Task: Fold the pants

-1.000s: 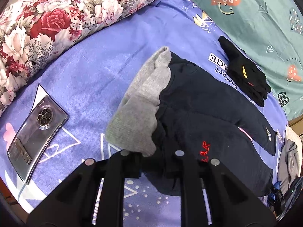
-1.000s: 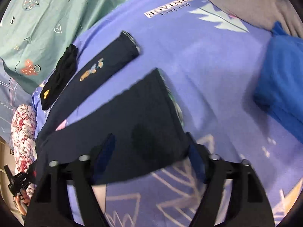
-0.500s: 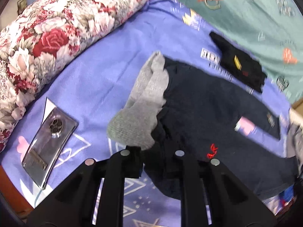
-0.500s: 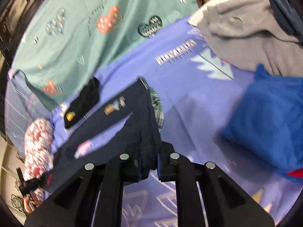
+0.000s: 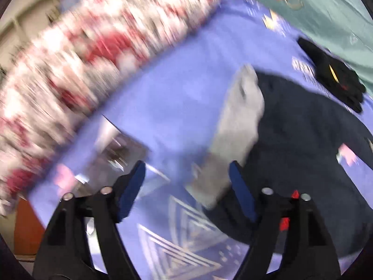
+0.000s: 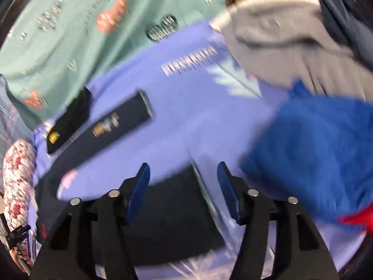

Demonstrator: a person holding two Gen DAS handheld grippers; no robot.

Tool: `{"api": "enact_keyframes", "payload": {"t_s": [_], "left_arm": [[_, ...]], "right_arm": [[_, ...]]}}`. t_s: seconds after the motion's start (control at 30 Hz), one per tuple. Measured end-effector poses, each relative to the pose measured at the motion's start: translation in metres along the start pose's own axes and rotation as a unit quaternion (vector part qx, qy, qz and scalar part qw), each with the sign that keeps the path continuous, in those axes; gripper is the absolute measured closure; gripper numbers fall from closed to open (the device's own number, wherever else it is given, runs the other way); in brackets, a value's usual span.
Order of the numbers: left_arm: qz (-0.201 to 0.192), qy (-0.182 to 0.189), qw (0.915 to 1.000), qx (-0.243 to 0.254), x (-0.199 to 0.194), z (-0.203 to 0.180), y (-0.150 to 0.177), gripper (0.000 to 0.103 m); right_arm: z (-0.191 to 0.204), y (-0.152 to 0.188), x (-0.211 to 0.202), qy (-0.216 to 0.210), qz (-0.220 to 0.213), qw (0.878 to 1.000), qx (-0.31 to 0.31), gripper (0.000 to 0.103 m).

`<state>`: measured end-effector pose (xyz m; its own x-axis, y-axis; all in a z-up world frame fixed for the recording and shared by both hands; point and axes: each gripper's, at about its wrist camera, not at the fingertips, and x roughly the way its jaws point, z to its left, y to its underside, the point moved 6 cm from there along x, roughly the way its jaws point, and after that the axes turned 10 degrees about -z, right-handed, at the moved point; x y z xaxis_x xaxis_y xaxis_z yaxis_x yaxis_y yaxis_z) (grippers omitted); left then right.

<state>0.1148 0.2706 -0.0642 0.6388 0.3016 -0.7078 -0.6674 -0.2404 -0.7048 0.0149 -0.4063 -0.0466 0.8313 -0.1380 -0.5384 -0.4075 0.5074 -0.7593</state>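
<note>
**Navy pants flat on the bed, both tools spread wide**

Navy pants [image 5: 303, 144] lay spread on the purple bedsheet [image 5: 186, 88], with the grey waistband [image 5: 235, 135] turned back at the near end. The left tool [image 5: 186, 182] had its blue-padded fingers [image 5: 130, 186] well apart, holding nothing; the low corner of the waistband sat between them, close to the right-hand pad. A phone [image 5: 116, 149] lay on the sheet just beside the left finger, pretty smeared by motion blur. The floral pillow [image 5: 105, 42] ran along the far edge, also blurred, and a black glove [image 5: 335, 81] sat past the pants near the teal blanket [image 5: 326, 7].

From the right wrist view, the right tool [image 6: 183, 186] was gaping too, gripping nothing, with one pant leg's cuff end [image 6: 177, 212] lying right under and between its fingers. The other leg [image 6: 116, 126] stretched away apart from it, a small patch showing on the fabric. A blue garment [image 6: 314, 154] sat just to the right, and a grey one [image 6: 286, 44] was piled beyond it.
</note>
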Motion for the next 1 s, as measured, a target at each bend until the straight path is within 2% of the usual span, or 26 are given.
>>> {"api": "enact_keyframes", "payload": {"t_s": [0.1, 0.2, 0.27, 0.37, 0.47, 0.57, 0.63, 0.67, 0.7, 0.77, 0.87, 0.9, 1.0], "left_arm": [[-0.032, 0.022, 0.9989, -0.027, -0.013, -0.004, -0.017, 0.019], [-0.039, 0.073, 0.9955, -0.045, -0.011, -0.035, -0.020, 0.018], [-0.039, 0.120, 0.9908, -0.048, -0.003, -0.069, -0.014, 0.016], [-0.023, 0.178, 0.9834, -0.028, 0.016, -0.115, 0.009, 0.016], [0.011, 0.177, 0.9842, 0.002, 0.041, -0.145, 0.030, 0.016], [0.013, 0.150, 0.9876, 0.042, 0.051, -0.155, 0.040, 0.016], [0.015, 0.150, 0.9874, 0.046, 0.051, -0.157, 0.040, 0.015], [0.018, 0.152, 0.9873, 0.042, 0.052, -0.156, 0.040, 0.015], [0.019, 0.152, 0.9874, 0.041, 0.053, -0.156, 0.040, 0.015], [0.016, 0.148, 0.9878, 0.046, 0.052, -0.155, 0.043, 0.015], [0.015, 0.141, 0.9886, 0.051, 0.054, -0.154, 0.042, 0.015], [0.016, 0.140, 0.9887, 0.051, 0.053, -0.154, 0.042, 0.015], [0.020, 0.142, 0.9883, 0.053, 0.051, -0.153, 0.043, 0.015]], "right_arm": [[0.030, -0.011, 0.038, -0.040, 0.017, 0.999, -0.010, 0.039], [0.049, -0.010, 0.086, -0.052, 0.054, 0.997, -0.003, 0.039], [0.054, -0.009, 0.123, -0.057, 0.087, 0.994, 0.024, 0.040], [0.065, -0.004, 0.160, -0.110, 0.127, 0.982, 0.087, 0.044], [0.065, -0.005, 0.177, -0.090, 0.123, 0.982, 0.107, 0.044], [0.067, -0.011, 0.186, -0.087, 0.107, 0.983, 0.117, 0.044], [0.070, -0.016, 0.192, -0.080, 0.098, 0.986, 0.108, 0.044], [0.072, -0.018, 0.195, -0.067, 0.093, 0.989, 0.098, 0.049], [0.072, -0.020, 0.201, -0.056, 0.092, 0.990, 0.089, 0.068], [0.071, -0.021, 0.207, -0.032, 0.096, 0.992, 0.072, 0.095], [0.073, -0.034, 0.190, -0.045, 0.069, 0.994, 0.067, 0.097], [0.074, -0.043, 0.174, -0.059, 0.048, 0.995, 0.062, 0.097], [0.072, -0.059, 0.137, -0.060, 0.005, 0.998, 0.037, 0.098]]}}
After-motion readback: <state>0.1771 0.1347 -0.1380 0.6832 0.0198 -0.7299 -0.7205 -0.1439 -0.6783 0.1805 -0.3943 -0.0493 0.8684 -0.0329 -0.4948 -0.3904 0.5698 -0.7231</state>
